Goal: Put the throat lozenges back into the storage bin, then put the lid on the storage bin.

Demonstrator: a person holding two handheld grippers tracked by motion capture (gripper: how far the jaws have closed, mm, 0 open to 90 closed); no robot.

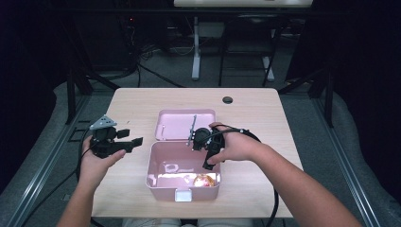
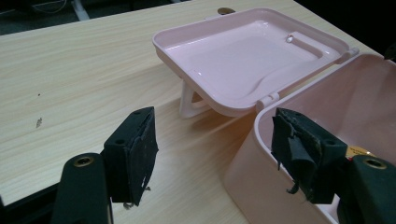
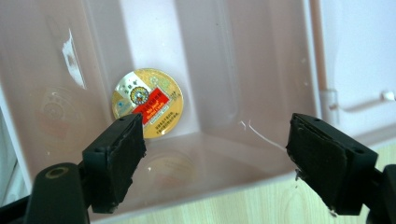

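An open pink plastic box [image 1: 152, 163] stands in the middle of the table, its lid [image 1: 175, 124] folded back flat behind it. Inside, near the front right corner, lies a round gold tin with a red label [image 1: 204, 179], which the right gripper view shows on the box floor [image 3: 147, 103]. My right gripper [image 1: 202, 151] hangs open over the box's right rear and points down into it [image 3: 217, 135]; nothing is between its jaws. Left of the box, my left gripper [image 1: 132, 138] is open and aimed at the box's rear left corner [image 2: 212, 126], beside the lid [image 2: 252, 56].
The light wooden table [image 1: 142, 101] has a round cable hole [image 1: 228, 100] at its back edge. A white clasp [image 1: 183, 195] sits on the box's front wall. Bare tabletop lies to the left and right of the box. Dark frames and cables stand on the floor behind.
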